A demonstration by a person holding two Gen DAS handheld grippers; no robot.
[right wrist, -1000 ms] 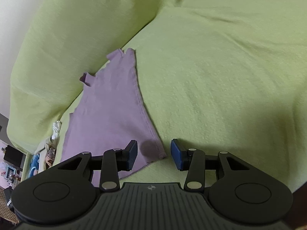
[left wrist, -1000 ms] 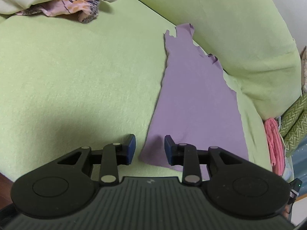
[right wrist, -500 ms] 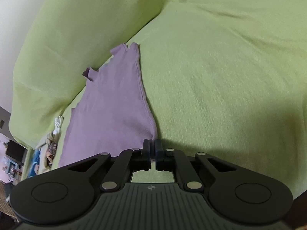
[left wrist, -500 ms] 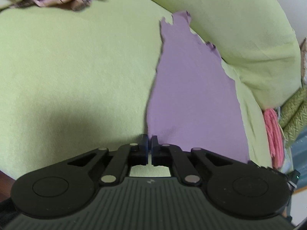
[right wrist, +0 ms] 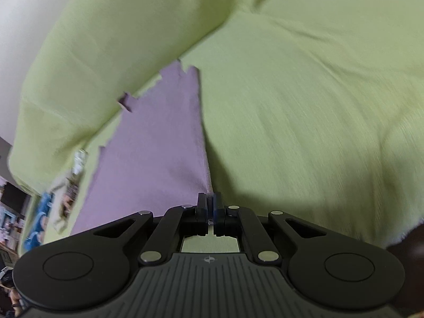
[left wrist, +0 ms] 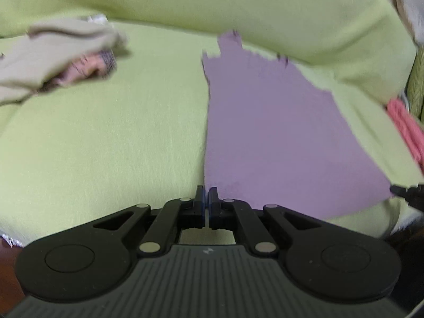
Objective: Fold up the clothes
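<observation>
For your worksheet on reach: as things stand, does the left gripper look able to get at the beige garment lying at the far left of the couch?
Probably not yet: the left gripper is shut on the purple garment's near corner, and the beige garment lies apart across bare green cover.

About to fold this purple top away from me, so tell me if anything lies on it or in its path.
Nothing visible does: the purple top lies bare, and the beige clothes sit apart, off to its left.

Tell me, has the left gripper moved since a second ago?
Yes. The left gripper has closed on the near corner of the purple garment, and the beige clothes pile now sits lower in its view, so it has tilted or lifted.
</observation>
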